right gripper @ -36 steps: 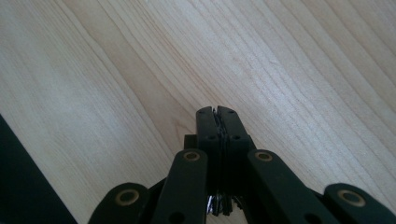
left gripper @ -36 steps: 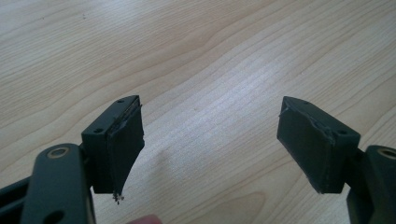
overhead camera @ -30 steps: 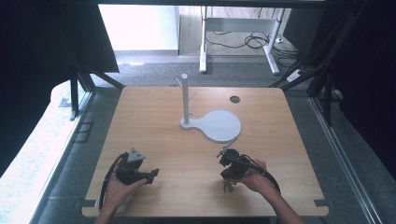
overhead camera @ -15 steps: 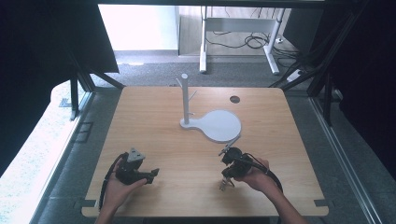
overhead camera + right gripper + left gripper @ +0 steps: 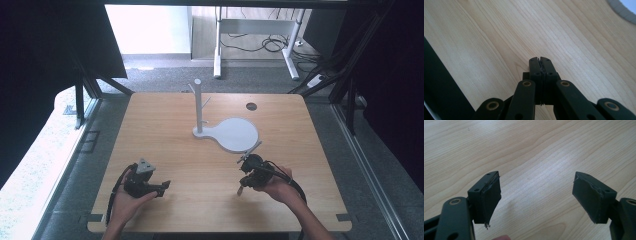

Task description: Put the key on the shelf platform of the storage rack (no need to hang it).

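Observation:
My left gripper (image 5: 161,186) rests in a hand near the table's front left, its jaws pointing right. In the left gripper view it (image 5: 539,197) stands open, its black pads (image 5: 487,200) wide apart over bare wood with nothing between them. My right gripper (image 5: 245,176) is held in the other hand at the front right, just in front of the white stand's round base (image 5: 235,134). In the right gripper view its jaws (image 5: 540,62) are pressed together, holding nothing, low over the wood.
A white post (image 5: 198,105) with short pegs rises from the stand at the middle of the wooden table (image 5: 165,125). The base's rim (image 5: 624,11) shows at the upper right of the right gripper view. A small round hole (image 5: 251,106) lies at the back right.
My right hand has shifted slightly with its gripper still shut. The left hand has kept still.

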